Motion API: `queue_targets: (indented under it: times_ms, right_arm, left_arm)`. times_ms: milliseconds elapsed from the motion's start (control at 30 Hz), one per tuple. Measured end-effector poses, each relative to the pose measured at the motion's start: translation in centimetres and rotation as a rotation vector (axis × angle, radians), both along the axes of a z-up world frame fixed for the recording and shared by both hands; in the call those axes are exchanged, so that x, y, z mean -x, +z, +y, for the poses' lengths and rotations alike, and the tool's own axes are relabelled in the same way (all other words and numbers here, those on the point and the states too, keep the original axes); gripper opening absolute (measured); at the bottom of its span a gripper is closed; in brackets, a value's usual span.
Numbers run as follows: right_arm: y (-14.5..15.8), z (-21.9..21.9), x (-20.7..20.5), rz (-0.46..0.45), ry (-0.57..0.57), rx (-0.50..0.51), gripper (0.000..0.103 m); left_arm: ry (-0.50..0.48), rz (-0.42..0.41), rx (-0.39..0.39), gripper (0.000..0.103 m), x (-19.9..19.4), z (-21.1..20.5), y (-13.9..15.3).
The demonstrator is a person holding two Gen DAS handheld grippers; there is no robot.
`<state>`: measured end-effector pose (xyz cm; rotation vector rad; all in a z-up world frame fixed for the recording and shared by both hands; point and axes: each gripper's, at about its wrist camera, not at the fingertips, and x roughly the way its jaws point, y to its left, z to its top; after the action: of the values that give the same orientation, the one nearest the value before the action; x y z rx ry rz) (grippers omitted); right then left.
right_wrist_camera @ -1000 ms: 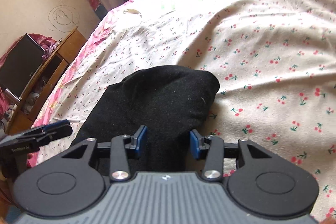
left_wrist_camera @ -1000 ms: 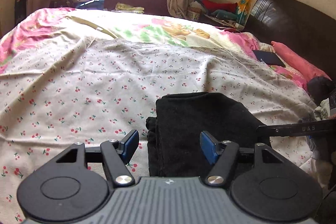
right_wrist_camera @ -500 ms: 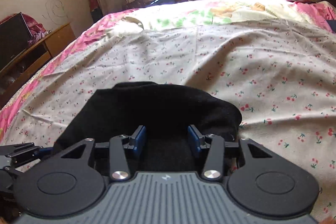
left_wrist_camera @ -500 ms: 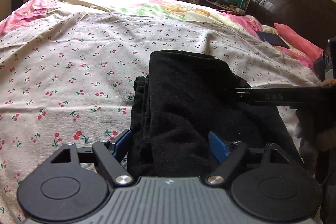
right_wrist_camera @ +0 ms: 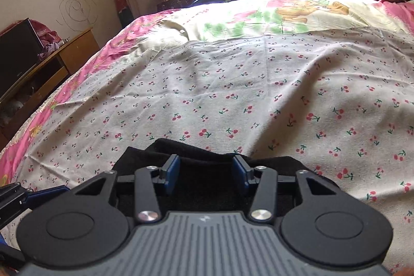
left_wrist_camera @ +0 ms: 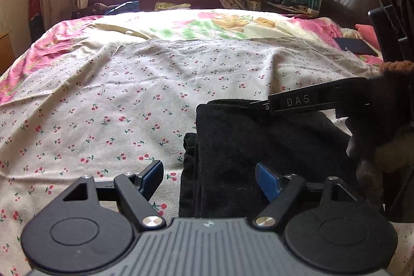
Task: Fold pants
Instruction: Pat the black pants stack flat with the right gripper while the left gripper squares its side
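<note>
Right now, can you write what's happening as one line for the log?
step: fold pants | black pants: folded on cherry sheet | left hand-held gripper: open | right hand-held gripper: over pants, grip unclear

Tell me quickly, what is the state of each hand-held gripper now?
Left hand-held gripper: open, holding nothing, over the edge of the black pants.
Right hand-held gripper: partly open above the pants; grip cannot be told.

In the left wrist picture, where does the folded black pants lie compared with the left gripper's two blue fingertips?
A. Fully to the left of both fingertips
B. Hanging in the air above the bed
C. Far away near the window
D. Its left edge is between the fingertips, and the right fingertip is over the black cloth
D: the pants edge falls between the open left gripper's fingertips, on the bed sheet.
</note>
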<state>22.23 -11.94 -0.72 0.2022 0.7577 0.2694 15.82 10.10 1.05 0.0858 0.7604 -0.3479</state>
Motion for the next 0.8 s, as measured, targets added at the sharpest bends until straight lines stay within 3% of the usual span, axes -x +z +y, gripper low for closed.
queue_targets:
  times_ms: [167,400,533,667,800]
  right_arm:
    - [-1.4,0.3,0.0,0.038,-0.005,0.029,0.047]
    - [2.3,-0.2,4.5,-0.042,0.006,0.035,0.047]
    - [2.8,-1.1,8.4,-0.051,-0.018,0.010,0.047]
    - [1.8,-1.3,12.3,-0.036,-0.019,-0.013,0.047]
    - [-0.8,0.5,13.8,-0.023,0.026,0.113,0.049]
  left_arm:
    - [0.039,0.043,0.019,0.092,0.0,0.4,-0.8]
    - [0.050,0.032,0.009,0.092,0.8,0.3,0.3]
    - [0.050,0.031,0.012,0.092,1.5,0.6,0.4]
    - [0.052,0.037,0.011,0.092,2.0,0.7,0.2]
    - [0.048,0.063,-0.003,0.092,2.3,0.1,-0.5]
